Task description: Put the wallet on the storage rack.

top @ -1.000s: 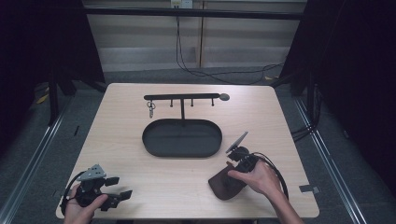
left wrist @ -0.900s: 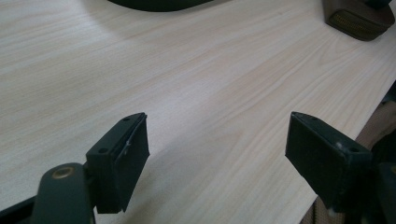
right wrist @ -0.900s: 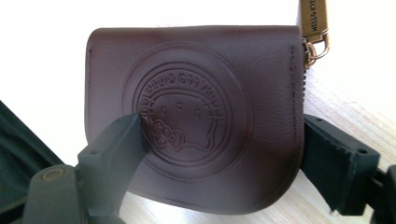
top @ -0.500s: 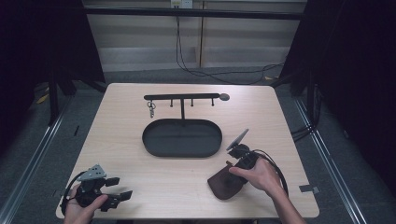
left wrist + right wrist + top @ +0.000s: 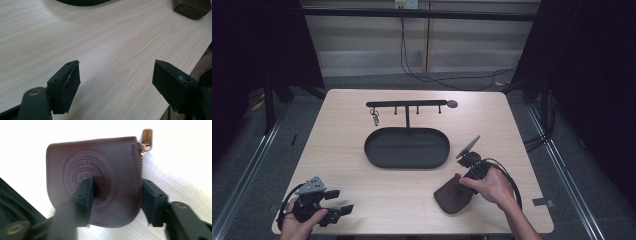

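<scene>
High view: table [image 5: 362,150], oval tray [image 5: 407,148] at centre, brown pouch [image 5: 453,196] near the front right edge, right gripper [image 5: 460,186] on it. Its jaws straddle the pouch's zip side, half closed, grip not confirmed. Judgement: centre the pads across the edge before lifting. Versus a second ago, they have just been closing. Left gripper [image 5: 343,200] gapes, holding nothing.

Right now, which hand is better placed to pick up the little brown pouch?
The right. Its gripper has been closing on the pouch, one jaw on top, one at its edge. The left gripper sits open, far across the table.
</scene>
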`<state>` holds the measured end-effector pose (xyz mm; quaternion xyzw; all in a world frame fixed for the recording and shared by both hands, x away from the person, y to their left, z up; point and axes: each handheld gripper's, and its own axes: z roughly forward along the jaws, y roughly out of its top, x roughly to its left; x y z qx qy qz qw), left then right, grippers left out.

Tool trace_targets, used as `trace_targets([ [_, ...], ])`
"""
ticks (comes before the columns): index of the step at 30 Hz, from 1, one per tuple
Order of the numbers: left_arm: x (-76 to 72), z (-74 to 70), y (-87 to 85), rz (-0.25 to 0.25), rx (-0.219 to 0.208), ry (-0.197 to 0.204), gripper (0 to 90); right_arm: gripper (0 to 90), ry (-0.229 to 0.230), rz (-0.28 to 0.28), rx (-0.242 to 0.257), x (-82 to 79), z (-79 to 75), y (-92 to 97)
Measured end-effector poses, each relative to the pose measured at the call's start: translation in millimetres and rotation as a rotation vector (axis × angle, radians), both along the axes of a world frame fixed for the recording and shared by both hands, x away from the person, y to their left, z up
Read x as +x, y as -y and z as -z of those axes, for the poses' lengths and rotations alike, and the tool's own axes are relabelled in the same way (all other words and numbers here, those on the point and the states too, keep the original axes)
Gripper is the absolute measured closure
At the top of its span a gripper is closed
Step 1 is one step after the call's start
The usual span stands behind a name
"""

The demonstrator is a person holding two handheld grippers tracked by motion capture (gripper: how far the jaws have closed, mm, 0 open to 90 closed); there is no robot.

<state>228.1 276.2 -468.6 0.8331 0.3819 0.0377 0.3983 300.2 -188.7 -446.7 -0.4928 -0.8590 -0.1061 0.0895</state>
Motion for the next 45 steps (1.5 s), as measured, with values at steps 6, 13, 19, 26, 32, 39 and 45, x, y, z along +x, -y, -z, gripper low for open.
trace_targets([
  [6,0.2,0.0,-0.1,-0.002,-0.001,-0.002,22.2,61.3,0.028,0.004,0.006,0.3,-12.2,2.7],
  [13,0.3,0.1,-0.3,-0.001,-0.008,-0.003,22.2,68.8,0.049,-0.005,0.007,2.6,-23.1,-1.5],
  [19,0.3,-0.7,-1.5,-0.005,-0.011,0.001,22.3,74.3,0.077,0.003,0.007,5.4,-37.9,-2.8],
  [26,0.1,-1.0,-1.7,-0.004,-0.015,0.001,22.3,78.6,0.092,0.003,0.01,9.1,-50.8,-5.7],
  [32,0.4,-1.5,-3.4,-0.005,-0.023,0.001,22.3,80.6,0.118,0.006,-0.018,12.4,-64.4,-9.6],
  [39,0.7,-1.2,-3.6,-0.006,-0.024,-0.004,22.3,81.9,0.115,0.017,-0.025,18.5,-70.4,-10.5],
  [45,0.7,-1.4,-4.0,-0.003,-0.026,-0.002,22.3,82.2,0.124,0.021,-0.047,20.6,-79.3,-10.4],
])
